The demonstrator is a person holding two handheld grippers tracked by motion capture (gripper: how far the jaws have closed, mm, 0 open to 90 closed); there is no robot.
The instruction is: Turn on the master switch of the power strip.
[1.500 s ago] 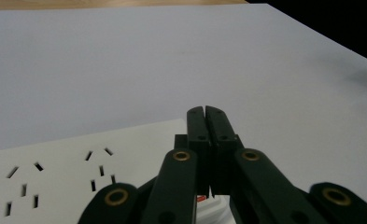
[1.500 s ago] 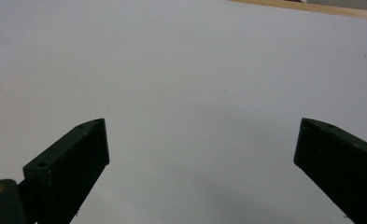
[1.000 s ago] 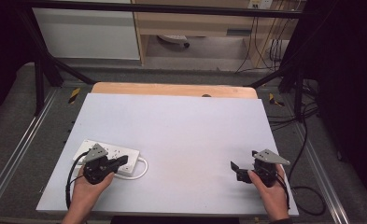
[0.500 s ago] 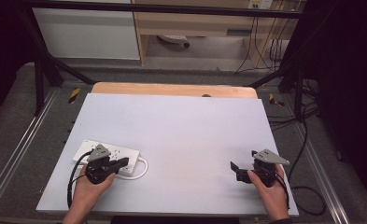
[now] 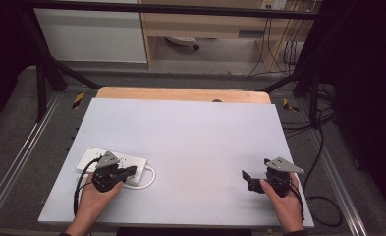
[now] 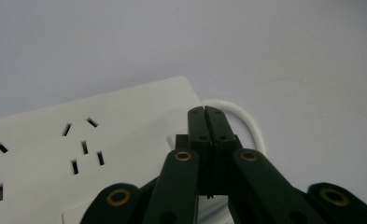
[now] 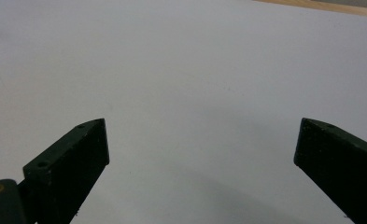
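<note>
A person's two hands each hold a black two-jaw gripper over a pale grey worktop [image 5: 190, 137]. At the near left corner of the worktop lies a white power strip [image 5: 113, 163], flat, with its socket slots facing up and a white cable [image 5: 150, 176] looping out from its right end. The left gripper [image 5: 129, 172] sits over the right end of the power strip, its jaws clenched together with nothing visible between them; in the left gripper view the closed tips [image 6: 205, 113] point across the strip's end toward the cable loop. The right gripper [image 5: 246, 178] is well apart, over bare worktop at the near right, its jaws spread wide and holding nothing.
</note>
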